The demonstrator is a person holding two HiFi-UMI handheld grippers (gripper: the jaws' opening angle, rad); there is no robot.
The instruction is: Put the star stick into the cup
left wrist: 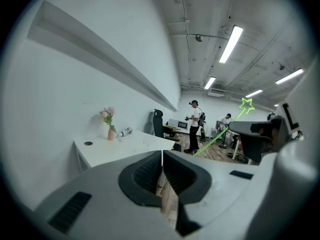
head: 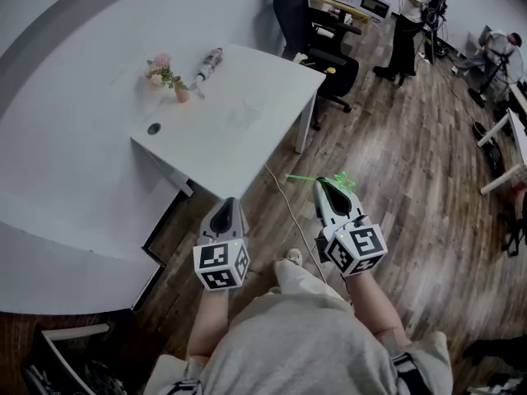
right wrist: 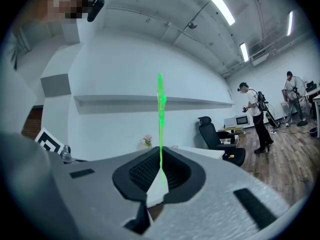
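The star stick (head: 301, 178) is thin and bright green, and my right gripper (head: 324, 184) is shut on it over the wooden floor, in front of the white table (head: 272, 89). In the right gripper view the stick (right wrist: 160, 109) rises straight up from between the closed jaws (right wrist: 160, 171). From the left gripper view its star end (left wrist: 246, 104) shows at upper right. My left gripper (head: 228, 204) is shut on nothing, level with the right one and nearer the table's corner. A faint clear shape (head: 244, 112) on the table may be the cup; I cannot tell.
On the table stand a small vase of pink flowers (head: 169, 78), a bottle lying on its side (head: 208, 62) and a round cable hole (head: 154, 128). A black office chair (head: 317, 39) is behind the table. A person (head: 408, 27) stands at the far desks. A cable (head: 288, 208) runs across the floor.
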